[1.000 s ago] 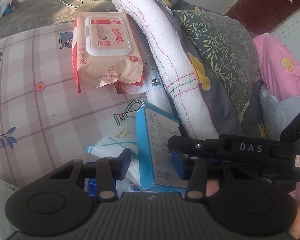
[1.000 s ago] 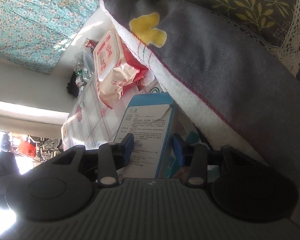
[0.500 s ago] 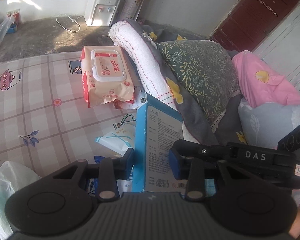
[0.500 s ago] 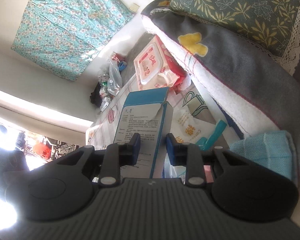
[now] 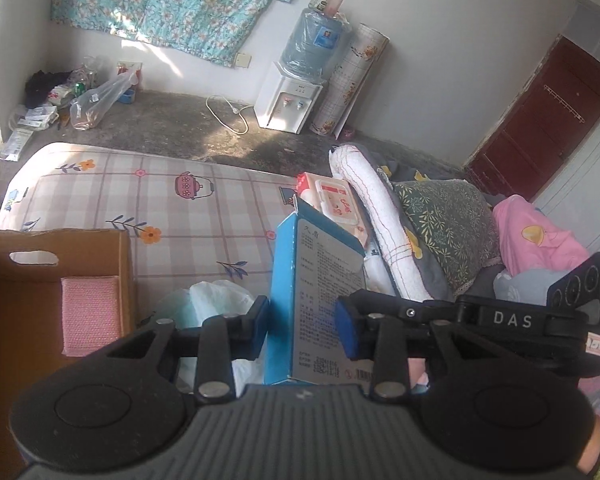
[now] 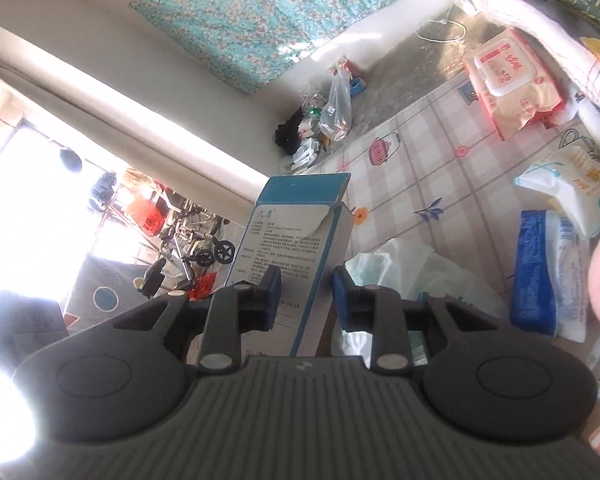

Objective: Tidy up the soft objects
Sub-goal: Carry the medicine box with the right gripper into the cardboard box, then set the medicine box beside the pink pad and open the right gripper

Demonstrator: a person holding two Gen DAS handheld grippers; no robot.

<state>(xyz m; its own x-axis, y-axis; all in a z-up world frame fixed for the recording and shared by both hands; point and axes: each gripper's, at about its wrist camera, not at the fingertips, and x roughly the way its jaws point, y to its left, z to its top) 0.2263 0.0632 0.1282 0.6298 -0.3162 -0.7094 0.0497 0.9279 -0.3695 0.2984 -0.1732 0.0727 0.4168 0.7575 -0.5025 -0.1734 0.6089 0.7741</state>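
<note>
Both the left gripper [image 5: 303,322], its jaws closing, and the right gripper [image 6: 306,294] clamp the blue box [image 5: 314,300] upright above the bed [image 5: 140,196], with a cardboard carton [image 5: 40,248] left and wipes [image 5: 338,200] beyond.

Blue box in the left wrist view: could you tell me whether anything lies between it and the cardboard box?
A crumpled white plastic bag lies on the bed between the blue box and the cardboard box; nothing else visible intervenes.
</note>
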